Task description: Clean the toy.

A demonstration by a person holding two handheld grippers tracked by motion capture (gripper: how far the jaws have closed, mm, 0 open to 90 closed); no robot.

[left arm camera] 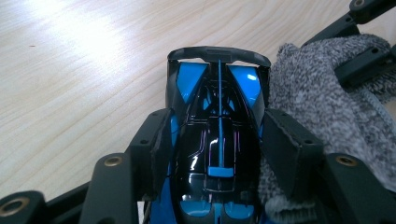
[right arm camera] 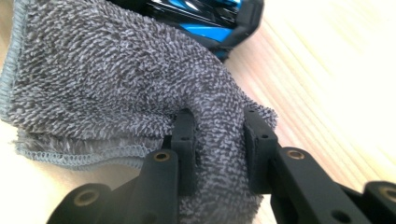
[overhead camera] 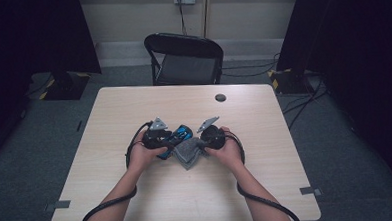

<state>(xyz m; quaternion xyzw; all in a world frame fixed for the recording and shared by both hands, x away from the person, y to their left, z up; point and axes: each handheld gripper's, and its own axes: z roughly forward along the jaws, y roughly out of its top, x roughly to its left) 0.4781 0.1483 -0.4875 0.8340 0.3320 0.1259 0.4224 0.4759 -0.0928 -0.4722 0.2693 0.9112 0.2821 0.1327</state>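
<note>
A glossy blue and black toy car (left arm camera: 218, 121) sits between the jaws of my left gripper (left arm camera: 215, 144), whose pads press on both of its sides. In the high view the car (overhead camera: 181, 133) lies at the table's middle, with the left gripper (overhead camera: 172, 138) on its left. A grey terry cloth (right arm camera: 121, 79) is bunched between the jaws of my right gripper (right arm camera: 218, 142), which is shut on a fold of it. The cloth (overhead camera: 188, 152) rests against the car's side, and its grey pile (left arm camera: 327, 102) shows beside the car. My right gripper (overhead camera: 201, 142) comes in from the right.
The light wooden table (overhead camera: 134, 108) carries a small dark round disc (overhead camera: 220, 97) near its far edge. A black folding chair (overhead camera: 184, 58) stands behind the table. Cables (overhead camera: 268, 205) trail from both grippers toward the near edge.
</note>
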